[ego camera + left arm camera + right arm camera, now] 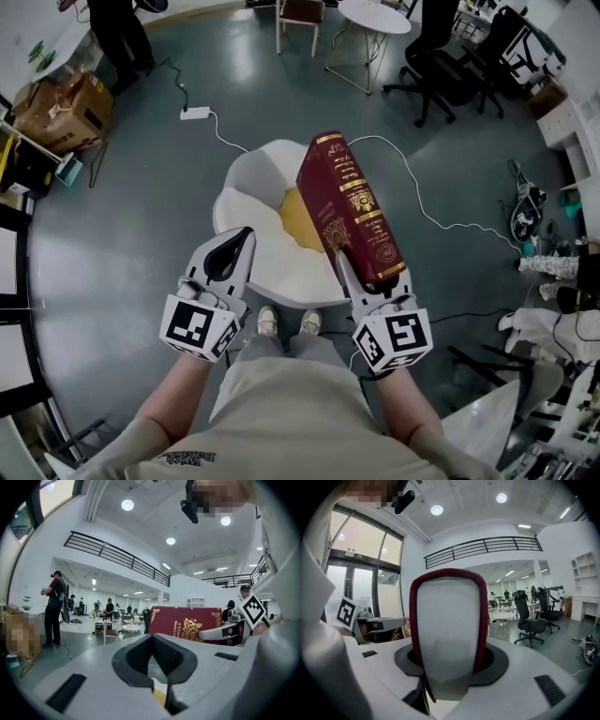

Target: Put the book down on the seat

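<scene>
Dark red hardback book (349, 206) w/ gold print; cover partly reads "A Treas…" & "World C…". Right tongs (349, 264) pinch its lower end, holding it tilted in the air over white seat (251, 183) w/ yellow cushion (298, 223). Left tongs (246, 234) pressed together, empty, left of book, not touching.

Book (352, 211): over seat (251, 187) rt edge, in rt gripper (343, 261). L gripper (242, 239): over seat front-L edge. Pwr strip (195, 112): on floor (122, 253), behind seat.
</scene>
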